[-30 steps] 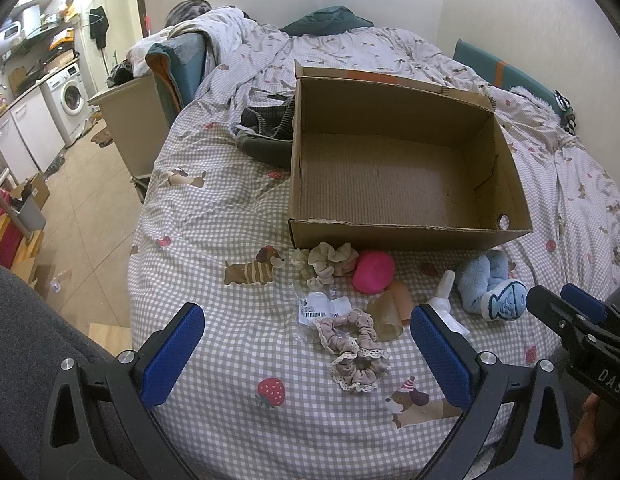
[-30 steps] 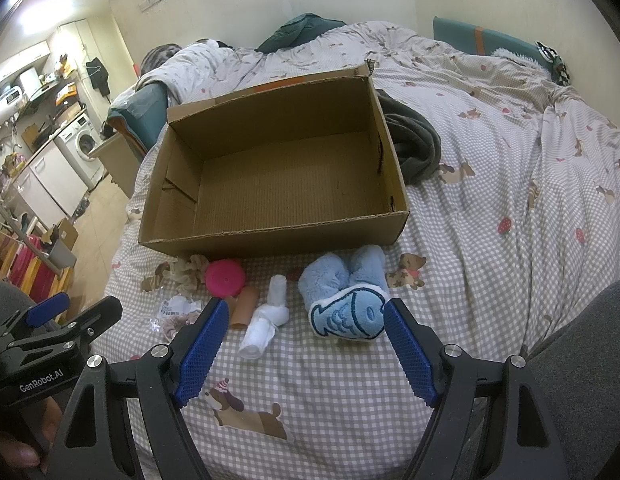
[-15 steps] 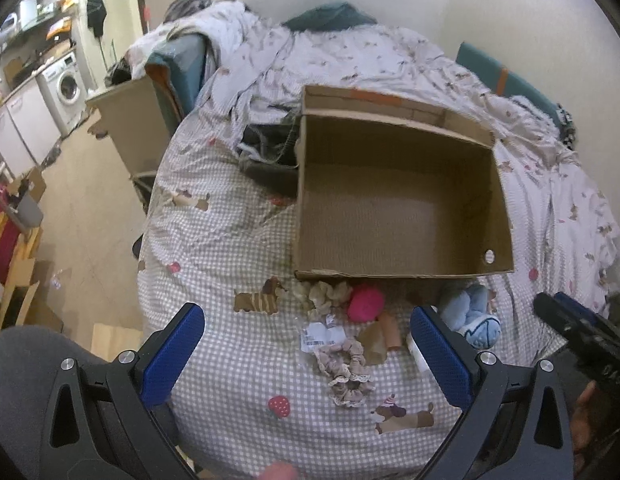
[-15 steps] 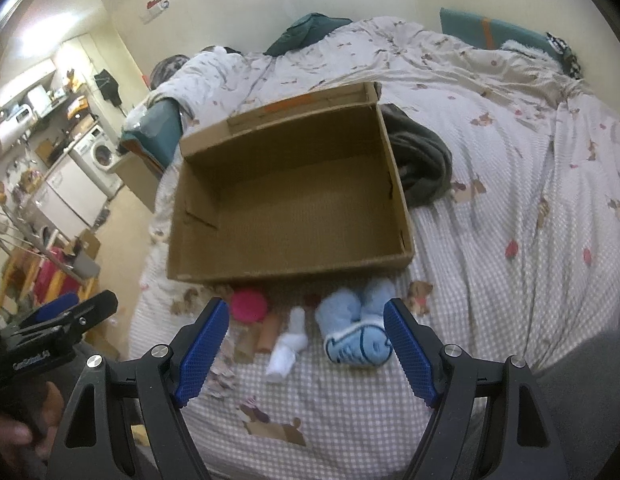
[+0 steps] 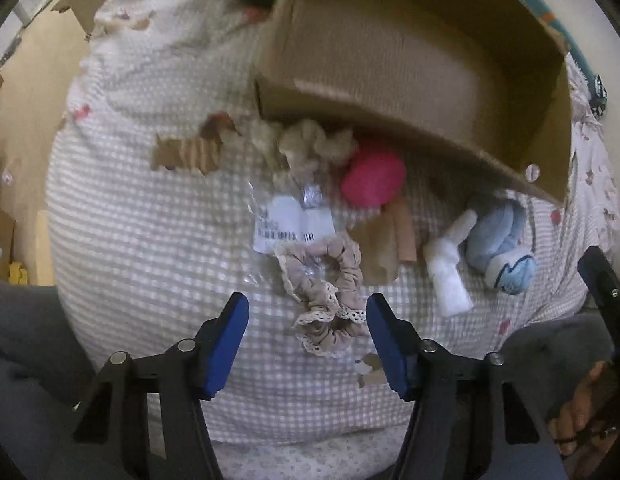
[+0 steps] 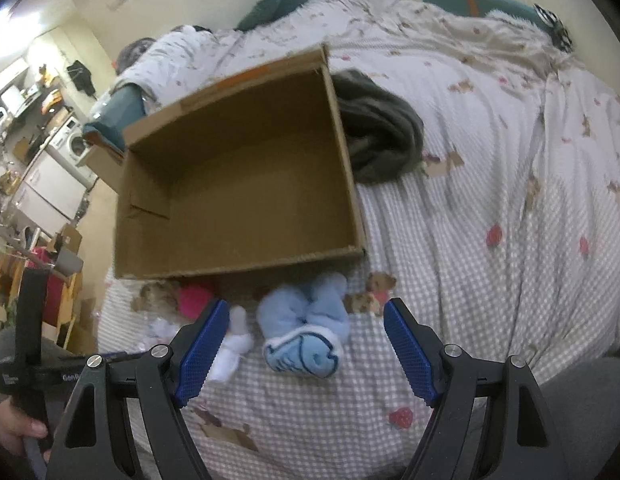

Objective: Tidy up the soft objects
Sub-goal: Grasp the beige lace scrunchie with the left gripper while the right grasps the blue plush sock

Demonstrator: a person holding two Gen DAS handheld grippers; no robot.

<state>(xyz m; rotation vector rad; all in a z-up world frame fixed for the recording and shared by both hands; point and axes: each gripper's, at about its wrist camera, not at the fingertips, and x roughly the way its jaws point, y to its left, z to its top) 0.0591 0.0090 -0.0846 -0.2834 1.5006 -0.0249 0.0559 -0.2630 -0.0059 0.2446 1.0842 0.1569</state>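
Observation:
An open cardboard box (image 5: pixel 542 92) lies on the checked bedspread, also in the right wrist view (image 6: pixel 350 184). In front of it lie soft things: a beige lace scrunchie (image 5: pixel 326 284), a second beige scrunchie (image 5: pixel 310 144), a pink ball (image 5: pixel 374 178), a white sock roll (image 5: pixel 448 264), and blue fish-print socks (image 5: pixel 502 248) (image 6: pixel 305 332). My left gripper (image 5: pixel 305 316) is open, its blue fingers on either side of the lace scrunchie's near end. My right gripper (image 6: pixel 303 332) is open around the blue socks, empty.
A clear plastic packet with a white label (image 5: pixel 293 220) lies by the scrunchie. A tan cloth piece (image 5: pixel 394 236) is beside the pink ball. A dark grey garment (image 6: pixel 382 140) lies right of the box. The bed edge and floor are on the left (image 5: pixel 25 92).
My left gripper has dropped close to the bed and now straddles the lace scrunchie. My right gripper has moved nearer to the blue socks. Both stay open.

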